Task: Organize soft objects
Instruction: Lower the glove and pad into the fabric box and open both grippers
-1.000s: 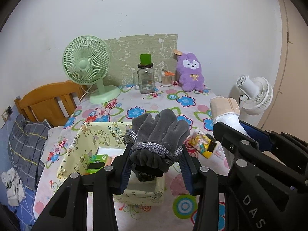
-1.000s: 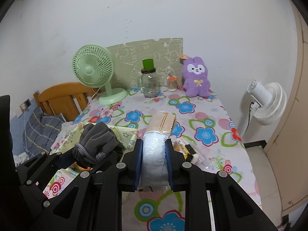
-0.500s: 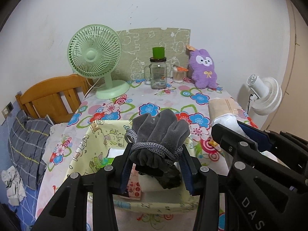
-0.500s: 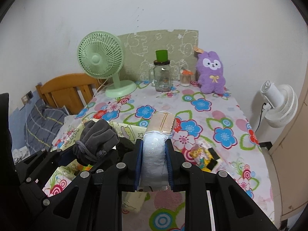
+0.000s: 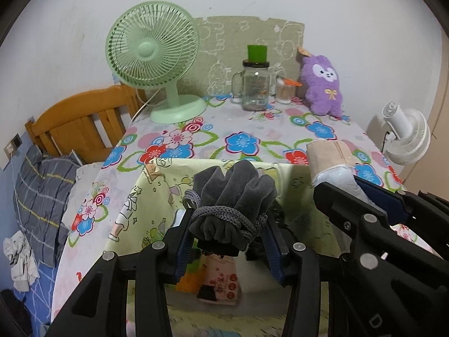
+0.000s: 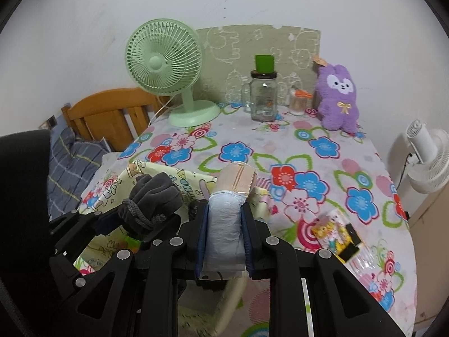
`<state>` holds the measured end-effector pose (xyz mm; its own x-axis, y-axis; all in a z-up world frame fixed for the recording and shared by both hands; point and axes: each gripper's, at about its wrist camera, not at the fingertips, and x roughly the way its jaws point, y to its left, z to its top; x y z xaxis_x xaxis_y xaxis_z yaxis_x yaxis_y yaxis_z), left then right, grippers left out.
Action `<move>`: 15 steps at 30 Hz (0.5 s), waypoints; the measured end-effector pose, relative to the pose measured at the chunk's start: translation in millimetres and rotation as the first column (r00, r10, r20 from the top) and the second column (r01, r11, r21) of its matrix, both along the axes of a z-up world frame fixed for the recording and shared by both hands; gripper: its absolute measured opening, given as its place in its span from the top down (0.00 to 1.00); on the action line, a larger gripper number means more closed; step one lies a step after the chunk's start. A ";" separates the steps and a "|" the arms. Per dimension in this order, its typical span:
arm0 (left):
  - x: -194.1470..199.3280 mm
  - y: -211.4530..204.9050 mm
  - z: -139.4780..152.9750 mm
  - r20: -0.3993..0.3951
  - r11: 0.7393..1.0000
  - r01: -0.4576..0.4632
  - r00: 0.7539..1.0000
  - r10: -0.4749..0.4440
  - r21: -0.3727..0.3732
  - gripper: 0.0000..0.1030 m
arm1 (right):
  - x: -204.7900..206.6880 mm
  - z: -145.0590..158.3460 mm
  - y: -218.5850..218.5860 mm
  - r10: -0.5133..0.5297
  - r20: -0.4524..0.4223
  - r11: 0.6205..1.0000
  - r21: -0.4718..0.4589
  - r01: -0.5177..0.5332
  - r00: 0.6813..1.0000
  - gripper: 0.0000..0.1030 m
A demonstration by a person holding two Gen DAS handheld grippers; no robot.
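Holding packets: fabric bin (image 5: 157,196) w/ snack packets (image 5: 219,283).

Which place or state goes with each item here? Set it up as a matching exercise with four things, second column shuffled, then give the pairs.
Things:
1. grey gloves
2. plastic-wrapped roll
3. purple plush toy
4. green fan

Places or states:
A. at the table's far edge by the wall, right of the glass jar
B. clamped in the right gripper
C. standing at the table's far left corner
D. clamped in the left gripper, above the yellow fabric bin

Pairs: 1-D, 2-B, 3-A, 4-C
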<state>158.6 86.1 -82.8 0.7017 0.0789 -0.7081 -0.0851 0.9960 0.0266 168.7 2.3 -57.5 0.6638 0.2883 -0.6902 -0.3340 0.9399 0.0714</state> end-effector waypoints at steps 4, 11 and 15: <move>10.6 9.0 -8.3 -0.023 1.000 0.005 1.000 -0.006 -0.005 0.53 | 8.0 -6.0 8.9 0.012 -0.009 1.000 -0.002 -0.012 1.000 0.75; 15.9 17.2 -17.4 -0.038 1.000 -0.002 0.999 0.002 0.000 0.33 | 13.5 -14.6 16.2 0.028 -0.024 1.000 -0.007 -0.028 0.999 0.76; 10.3 19.2 -15.1 -0.016 1.000 -0.016 1.000 0.016 0.010 0.18 | 12.7 -15.5 18.2 0.039 -0.027 0.999 -0.002 -0.039 0.999 0.76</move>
<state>168.9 105.3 -97.9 0.6885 0.0972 -0.7187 -0.1005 0.9942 0.0381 181.4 20.5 -73.0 0.6330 0.3116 -0.7087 -0.3683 0.9264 0.0783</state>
